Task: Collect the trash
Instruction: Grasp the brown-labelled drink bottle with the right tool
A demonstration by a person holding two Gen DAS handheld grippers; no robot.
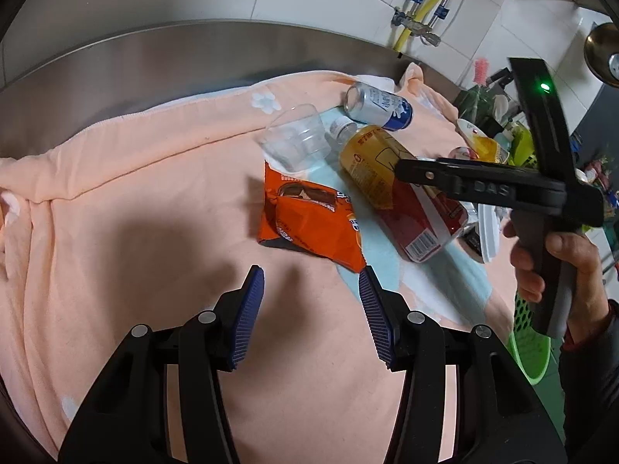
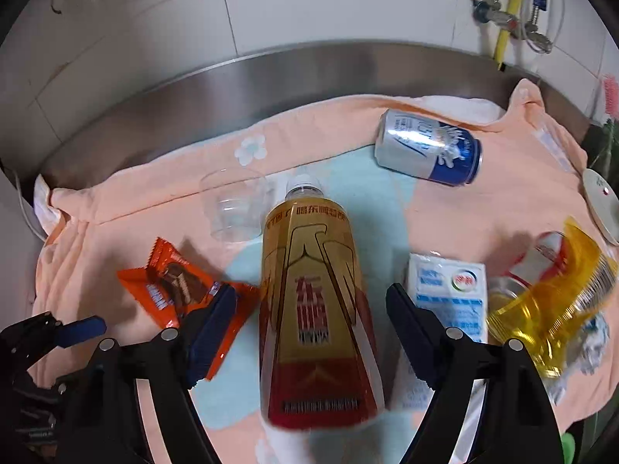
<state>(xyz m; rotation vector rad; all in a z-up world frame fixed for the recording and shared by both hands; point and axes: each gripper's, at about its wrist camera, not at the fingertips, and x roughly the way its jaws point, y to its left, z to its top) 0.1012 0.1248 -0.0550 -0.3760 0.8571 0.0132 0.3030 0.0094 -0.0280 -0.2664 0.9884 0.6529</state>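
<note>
Two hand-held grippers over litter on a peach cloth (image 1: 127, 208)

Left gripper (image 1: 311, 284): jaws half apart, empty, just short of the crumpled orange snack wrapper (image 1: 305, 218); right gripper (image 2: 311, 303): jaws wide, straddling the lying gold-and-red plastic bottle (image 2: 315, 301), pads not touching it.

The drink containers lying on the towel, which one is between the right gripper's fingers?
The gold-and-red bottle. It lies between the right gripper's open fingers, not yet squeezed. The silver-and-blue can lies farther back, and the clear cup is off to the left.
</note>
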